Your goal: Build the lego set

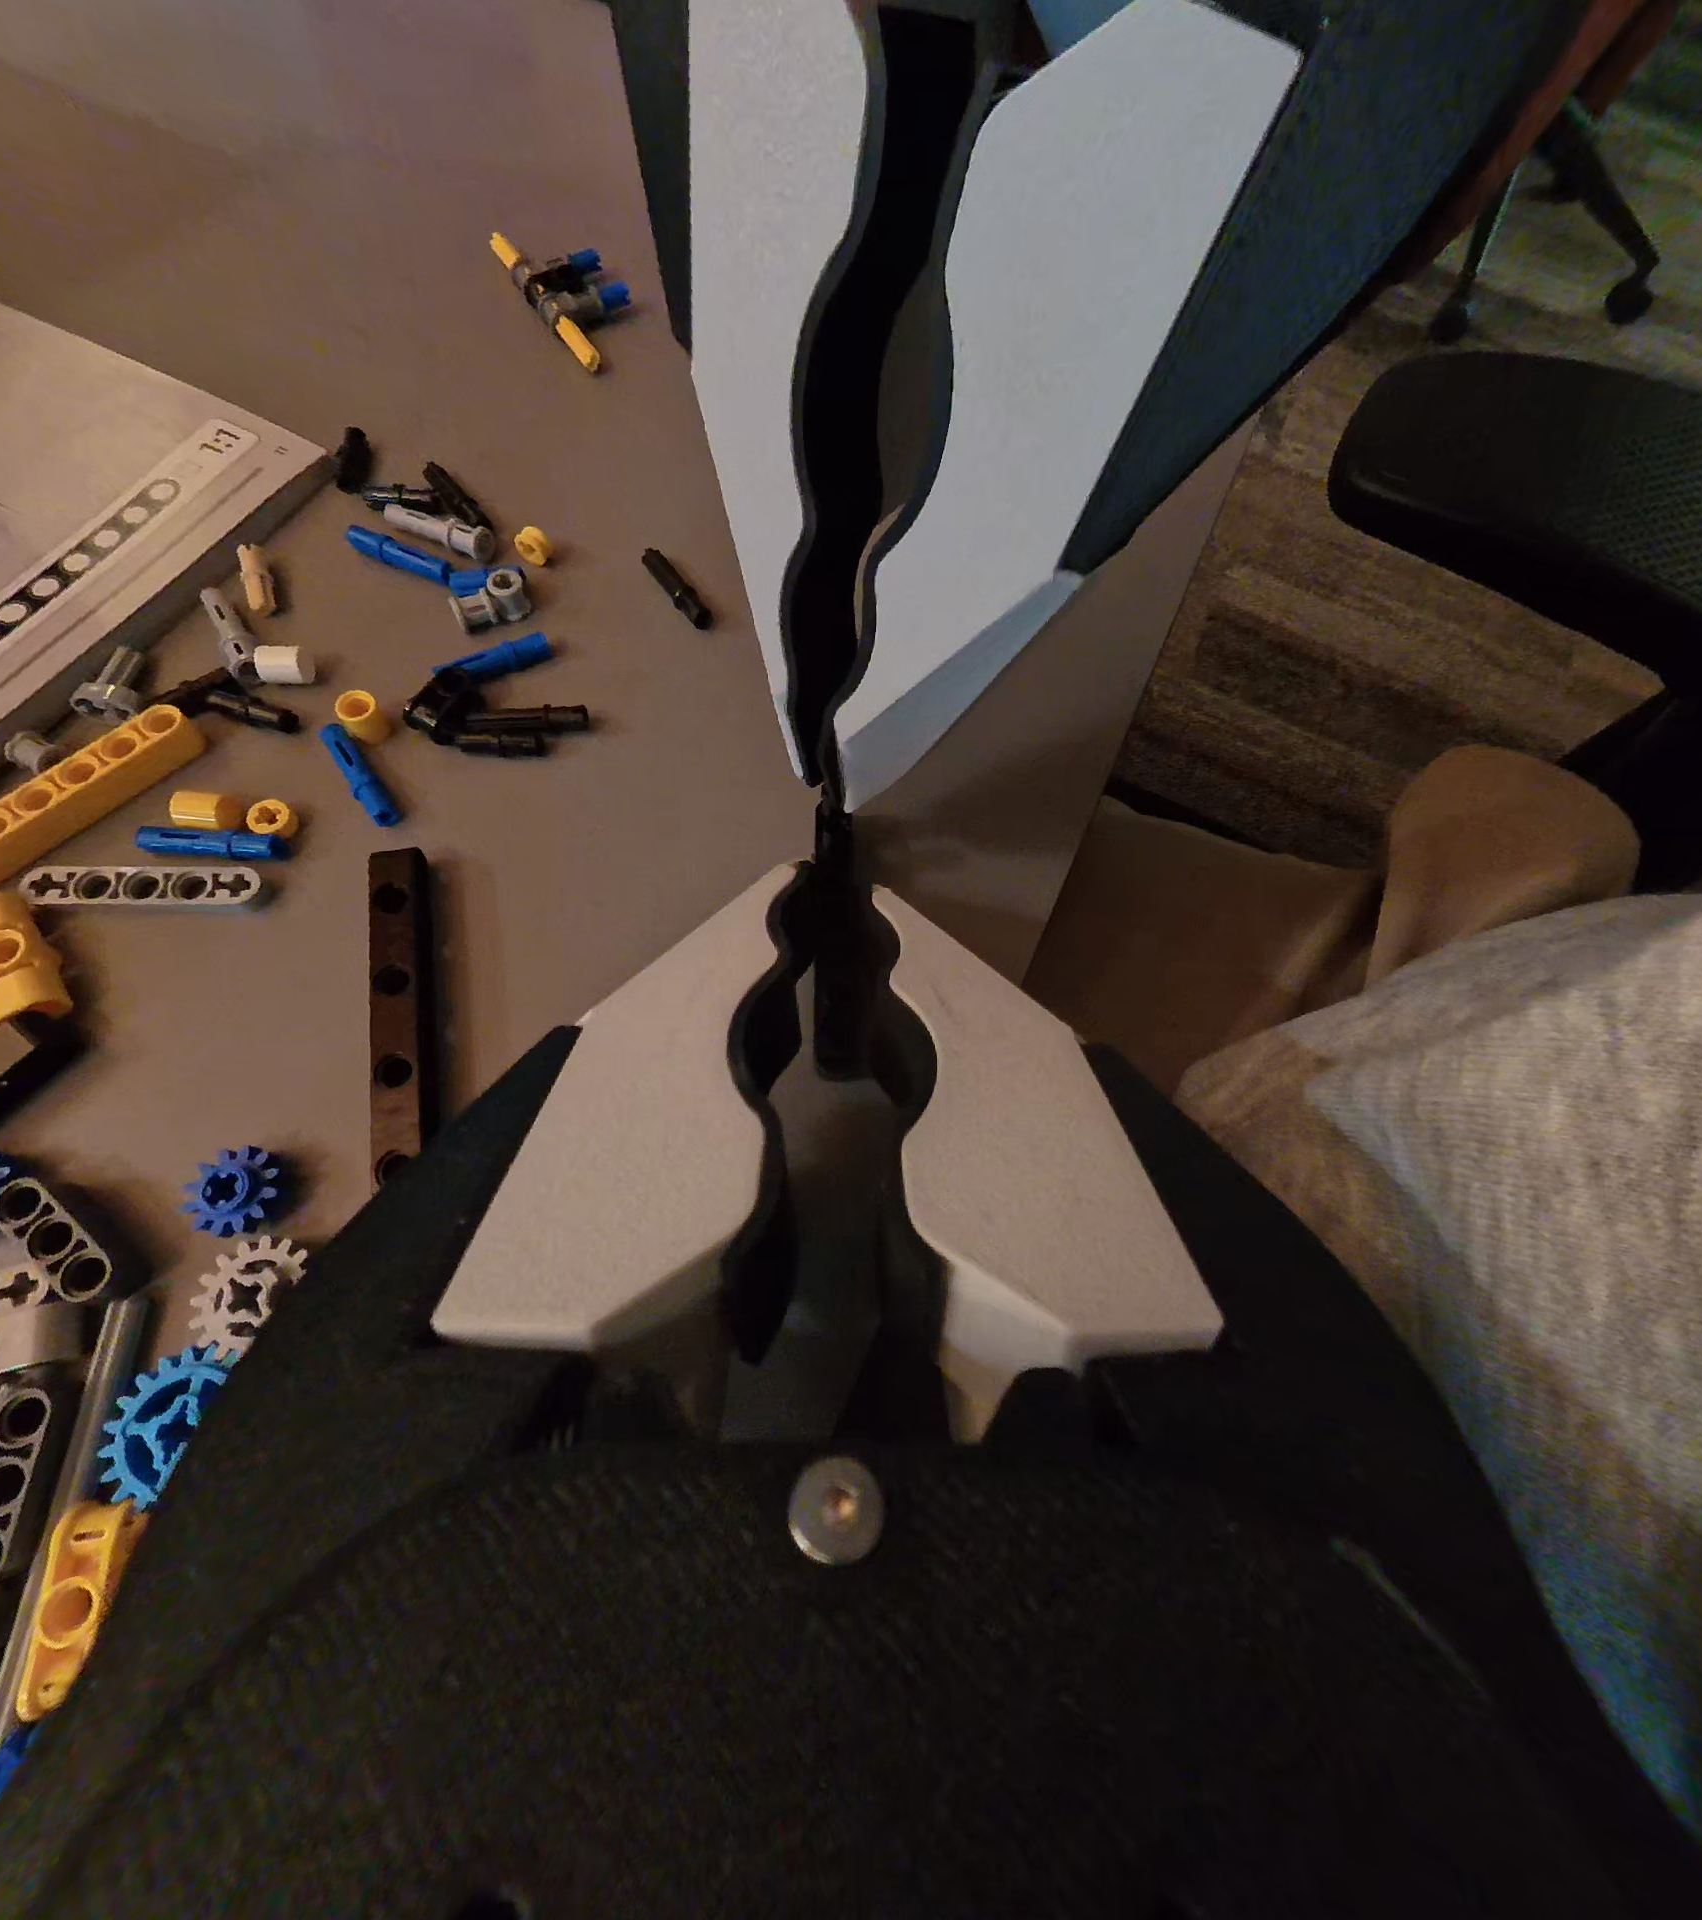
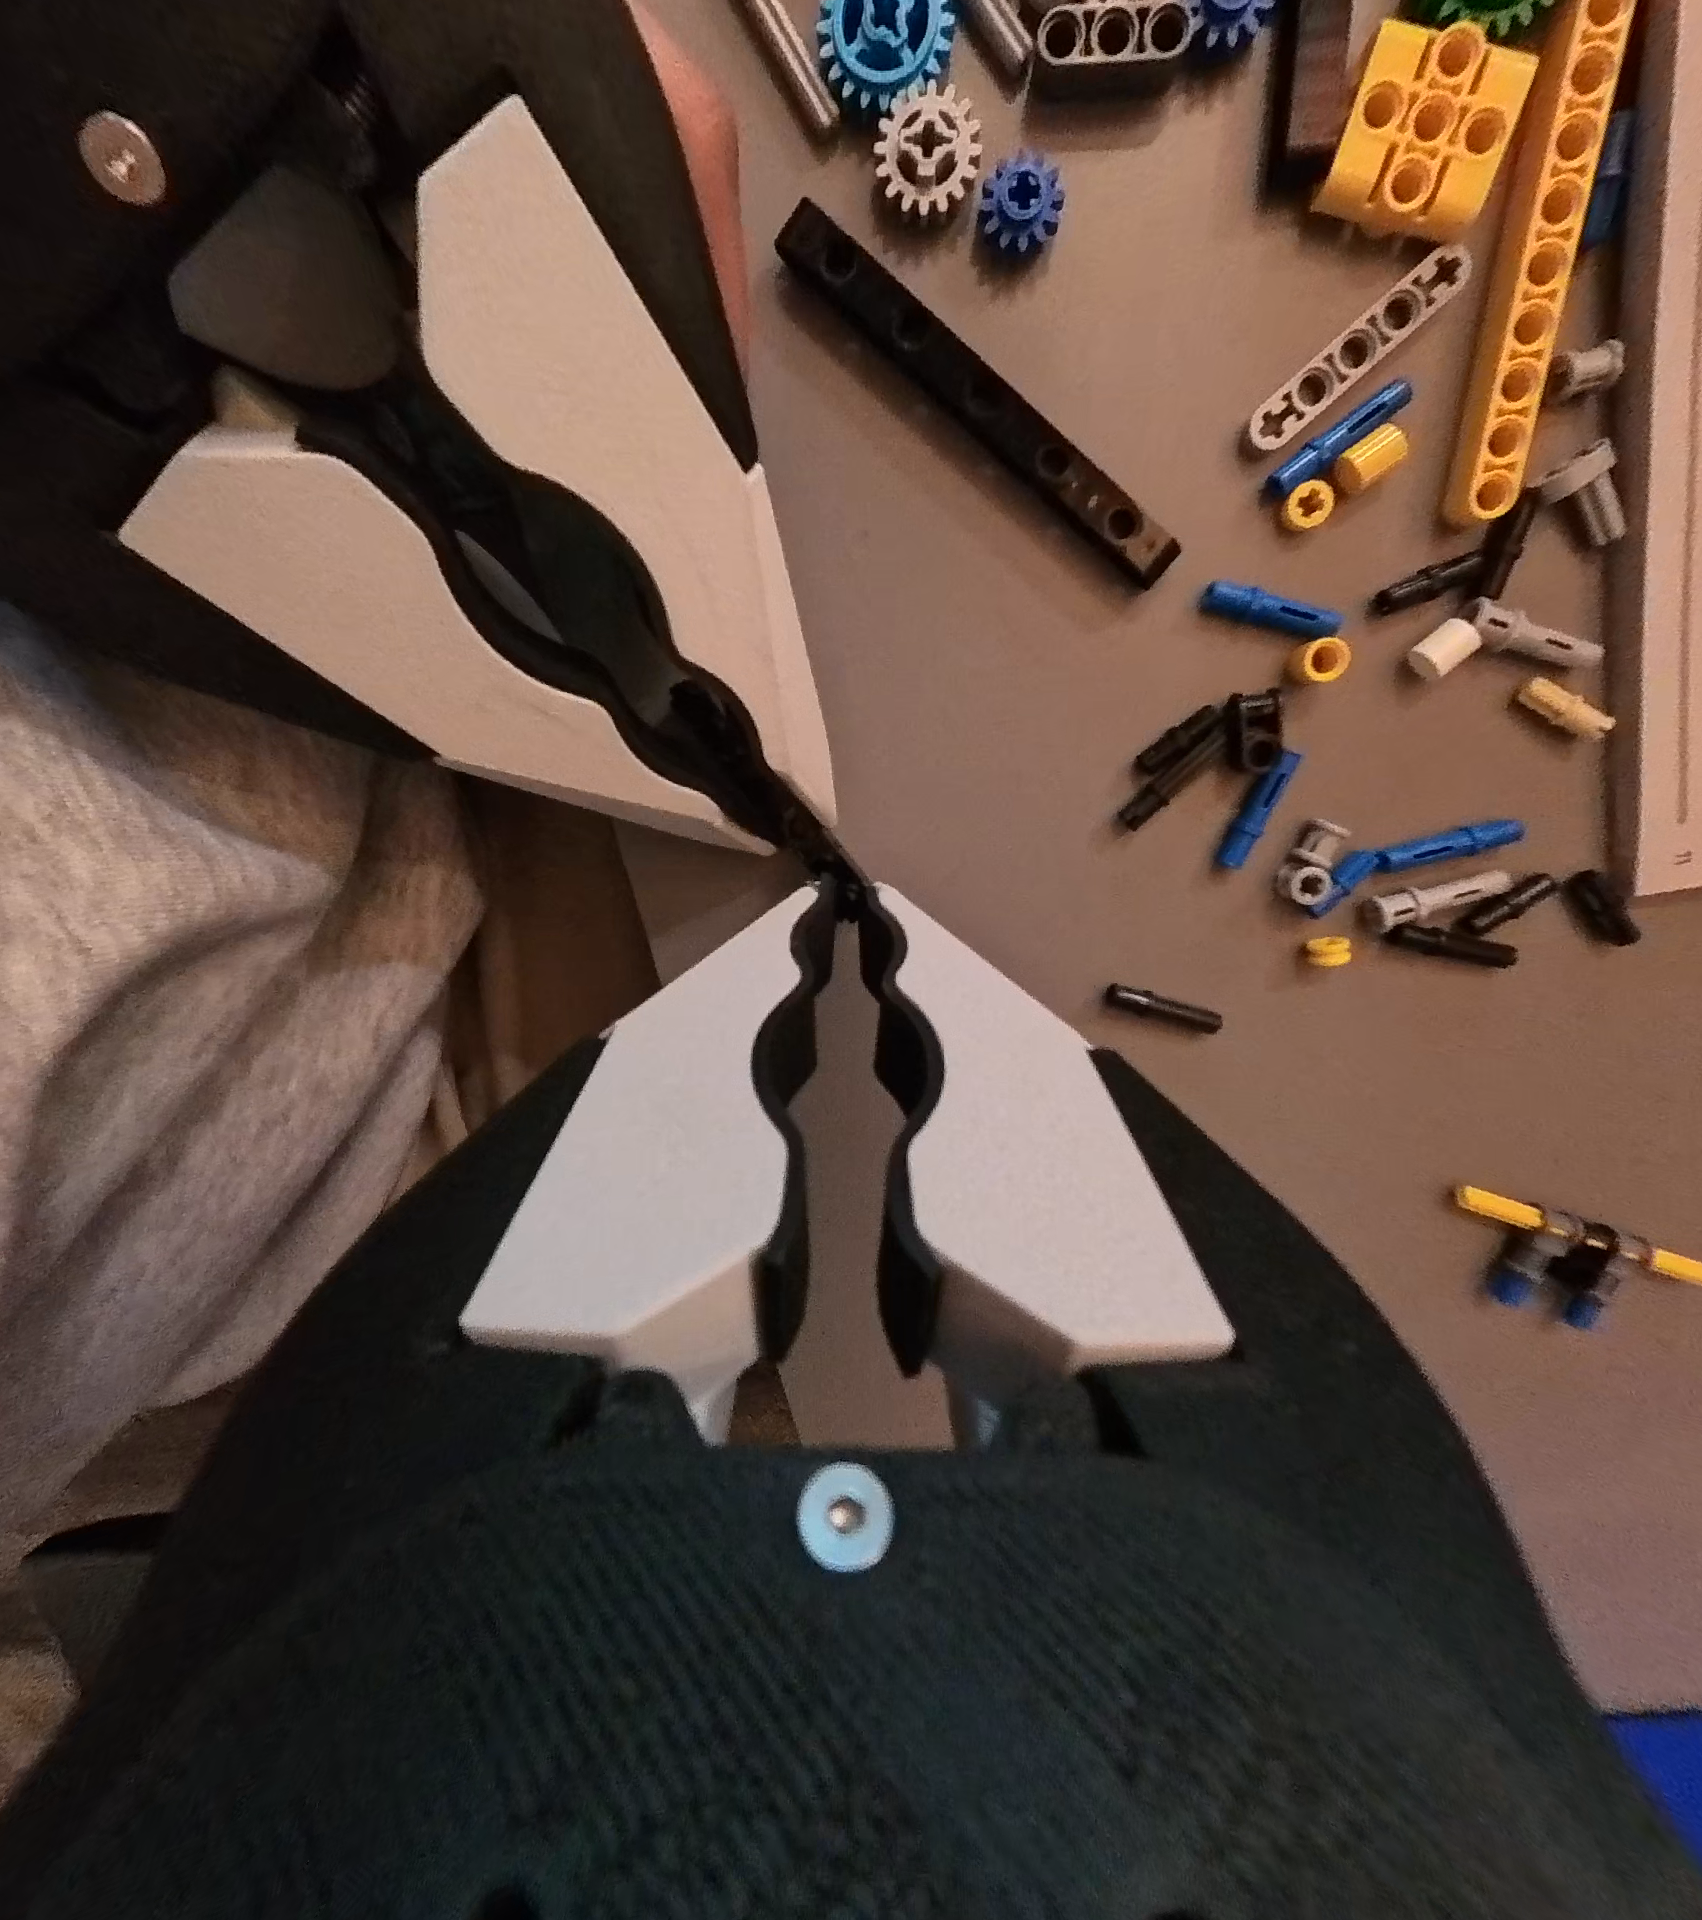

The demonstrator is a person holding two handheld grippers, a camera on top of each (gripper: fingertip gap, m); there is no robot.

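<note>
Left claw (image 1: 834, 831) pinched narrow on a small black piece (image 1: 834, 997), tip to tip with right claw (image 2: 842, 896), likewise closed on it; piece's shape hard to make out. Both held off the grey bench (image 1: 535, 104) edge, above a lap. Loose pins, beams, gears scattered on bench beside printed instruction booklet (image 1: 47, 499), cut off by frame. Carpet and black chair (image 1: 1595, 499) beyond.
</note>
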